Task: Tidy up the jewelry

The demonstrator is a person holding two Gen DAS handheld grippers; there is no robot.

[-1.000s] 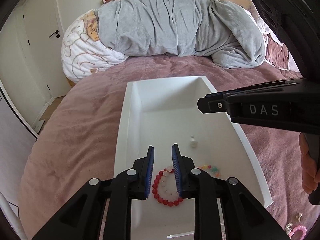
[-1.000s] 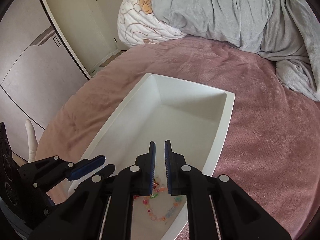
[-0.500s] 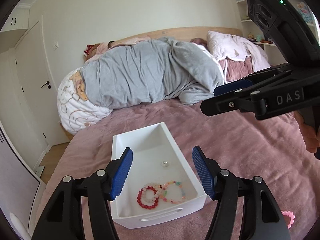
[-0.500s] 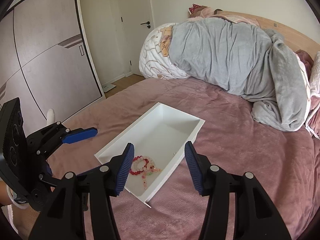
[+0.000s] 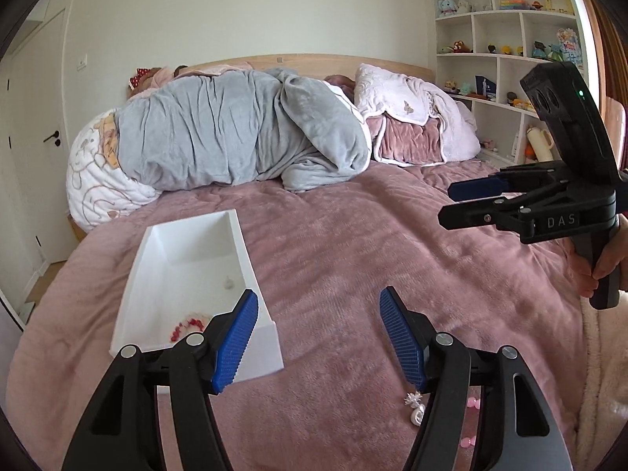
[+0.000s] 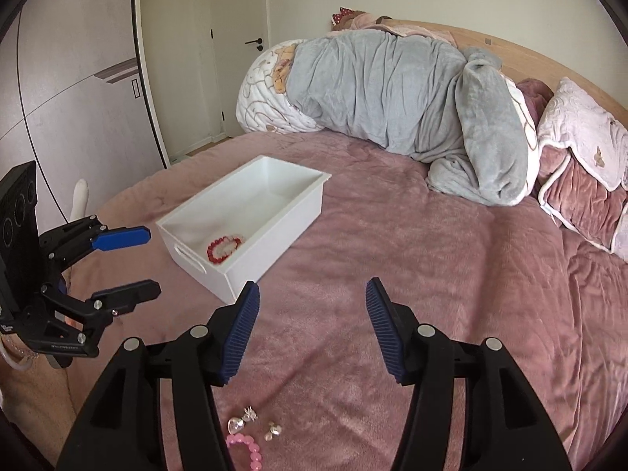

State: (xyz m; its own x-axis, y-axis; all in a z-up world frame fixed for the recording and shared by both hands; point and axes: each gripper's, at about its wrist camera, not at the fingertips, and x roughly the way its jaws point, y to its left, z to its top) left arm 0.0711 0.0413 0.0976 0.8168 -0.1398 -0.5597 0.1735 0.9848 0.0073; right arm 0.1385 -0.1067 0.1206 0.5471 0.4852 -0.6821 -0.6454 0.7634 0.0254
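Observation:
A white box (image 5: pixel 251 271) (image 6: pixel 274 219) sits on the pink bedspread and holds a red bead bracelet (image 6: pixel 220 248) (image 5: pixel 184 325) and a small pale piece (image 5: pixel 227 283). Near the front edge lie a pink bead bracelet (image 6: pixel 247 445), silver earrings (image 6: pixel 241 420) (image 5: pixel 415 406) and a small silver piece (image 6: pixel 272 429). My left gripper (image 5: pixel 318 341) is open and empty, to the right of the box's near corner; it also shows in the right wrist view (image 6: pixel 127 261). My right gripper (image 6: pixel 312 329) is open and empty above the loose jewelry; the left wrist view shows it (image 5: pixel 467 202) too.
A grey blanket (image 6: pixel 392 90) and pillows (image 6: pixel 581 180) are heaped at the head of the bed. Shelves (image 5: pixel 506 39) stand at the right wall. A wardrobe (image 6: pixel 70 98) and a door (image 6: pixel 239 51) are to the left.
Both grippers have opened wide and pulled up and back out of the box. The bracelets they held over the box now lie inside it.

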